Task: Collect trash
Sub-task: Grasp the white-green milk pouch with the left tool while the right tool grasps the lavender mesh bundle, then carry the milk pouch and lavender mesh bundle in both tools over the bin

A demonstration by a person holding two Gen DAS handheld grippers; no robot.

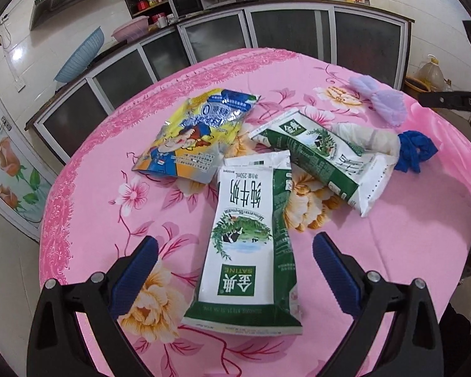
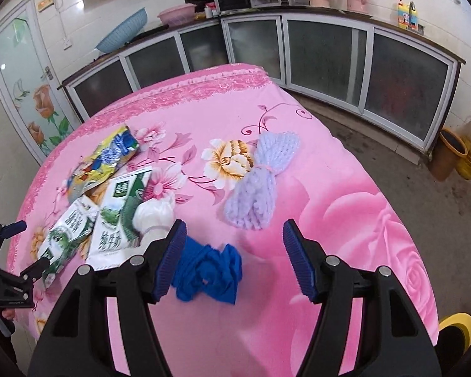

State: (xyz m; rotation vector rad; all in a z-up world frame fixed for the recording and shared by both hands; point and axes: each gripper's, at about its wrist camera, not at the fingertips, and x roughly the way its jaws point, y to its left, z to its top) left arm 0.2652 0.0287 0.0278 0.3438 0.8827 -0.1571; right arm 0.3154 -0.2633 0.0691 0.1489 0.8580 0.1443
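A flattened green-and-white milk carton (image 1: 251, 238) lies on the pink cloth between the fingers of my left gripper (image 1: 235, 242), which is open and not pressing on it. A second carton (image 1: 320, 157) lies beyond it, with a yellow-blue snack bag (image 1: 191, 135) to the left and a crumpled white bag (image 1: 370, 139) to the right. My right gripper (image 2: 234, 226) stands open over a blue cloth (image 2: 207, 273) that lies against its left finger. A lilac knit piece (image 2: 260, 182) lies just ahead. The cartons (image 2: 119, 216) and snack bag (image 2: 106, 160) are to its left.
The round table (image 2: 329, 220) wears a pink floral cloth; its edge falls away to the right. Glass-fronted cabinets (image 2: 323, 50) run behind it. A brown bucket (image 2: 452, 154) and oil bottles stand on the floor at right, and a yellow rim (image 2: 455, 323) shows at bottom right.
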